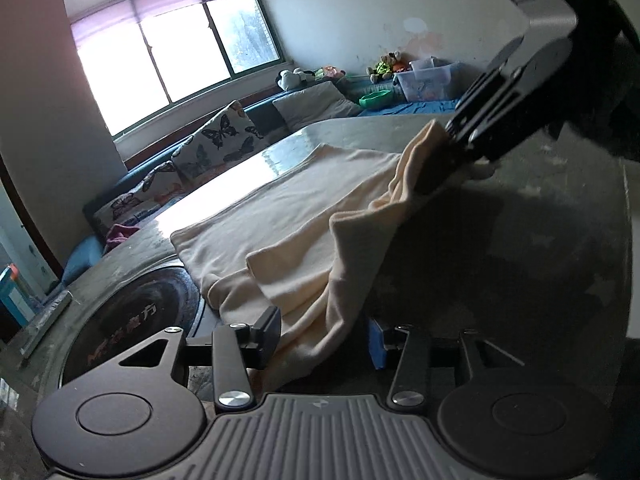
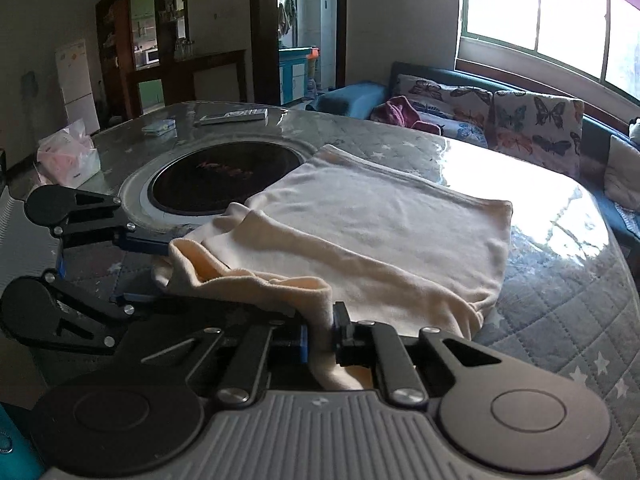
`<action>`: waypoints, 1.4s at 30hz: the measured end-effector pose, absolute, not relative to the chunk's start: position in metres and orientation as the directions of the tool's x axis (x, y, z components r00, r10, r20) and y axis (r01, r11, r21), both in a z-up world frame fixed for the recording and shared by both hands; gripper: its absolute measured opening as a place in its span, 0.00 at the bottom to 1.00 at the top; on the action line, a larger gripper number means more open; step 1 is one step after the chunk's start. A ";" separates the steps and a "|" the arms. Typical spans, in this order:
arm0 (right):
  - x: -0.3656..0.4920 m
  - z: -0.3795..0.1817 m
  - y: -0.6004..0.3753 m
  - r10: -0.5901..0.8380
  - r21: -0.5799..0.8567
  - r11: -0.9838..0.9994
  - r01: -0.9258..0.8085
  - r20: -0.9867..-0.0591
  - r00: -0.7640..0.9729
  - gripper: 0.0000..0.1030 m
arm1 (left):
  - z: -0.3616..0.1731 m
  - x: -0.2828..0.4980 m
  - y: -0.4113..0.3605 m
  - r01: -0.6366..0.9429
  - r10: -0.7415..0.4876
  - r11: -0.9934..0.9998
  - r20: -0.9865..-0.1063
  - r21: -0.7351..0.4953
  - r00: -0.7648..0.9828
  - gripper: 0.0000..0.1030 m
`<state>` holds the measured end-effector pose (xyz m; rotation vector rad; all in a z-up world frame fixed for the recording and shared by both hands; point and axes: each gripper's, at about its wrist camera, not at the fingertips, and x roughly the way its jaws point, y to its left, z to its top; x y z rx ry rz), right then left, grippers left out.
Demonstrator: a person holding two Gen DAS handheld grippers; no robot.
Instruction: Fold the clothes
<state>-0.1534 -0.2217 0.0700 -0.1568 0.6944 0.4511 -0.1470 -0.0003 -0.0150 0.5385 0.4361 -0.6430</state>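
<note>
Left gripper (image 1: 324,344), fingers apart around the cloth (image 2: 380,216); right gripper (image 2: 322,338) pinches its raised edge for folding over the bench (image 2: 560,312).

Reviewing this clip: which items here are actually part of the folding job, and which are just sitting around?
In play:
cream garment, spread on the table
left gripper, fabric between its fingers
right gripper, shut on a garment edge

Just lying about:
tissue pack
remote control
round hotplate set in the table
butterfly cushions
stuffed toys
</note>
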 end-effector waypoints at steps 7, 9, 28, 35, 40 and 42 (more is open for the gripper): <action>-0.161 0.070 -0.218 0.343 -0.016 0.892 -0.452 -0.629 0.698 0.09 | -0.013 -0.137 0.007 0.667 -0.458 0.682 -0.537 0.299 0.709 0.06; -0.166 0.073 -0.218 0.348 -0.021 0.889 -0.457 -0.618 0.705 0.08 | -0.006 -0.139 0.012 0.665 -0.472 0.691 -0.520 0.284 0.712 0.05; -0.225 0.140 -0.215 0.421 -0.044 0.827 -0.560 -0.610 0.671 0.08 | 0.071 -0.176 0.037 0.726 -0.611 0.662 -0.426 0.186 0.667 0.05; -0.146 0.143 -0.216 0.360 -0.117 0.833 -0.541 -0.629 0.690 0.08 | 0.068 -0.104 0.015 0.677 -0.547 0.716 -0.464 0.172 0.697 0.05; -0.079 0.122 -0.208 0.292 -0.149 0.849 -0.506 -0.666 0.687 0.08 | 0.052 -0.045 -0.003 0.623 -0.471 0.767 -0.525 0.153 0.709 0.05; -0.056 0.105 -0.206 0.263 -0.137 0.871 -0.472 -0.683 0.682 0.09 | 0.041 -0.023 -0.011 0.592 -0.433 0.795 -0.560 0.133 0.706 0.05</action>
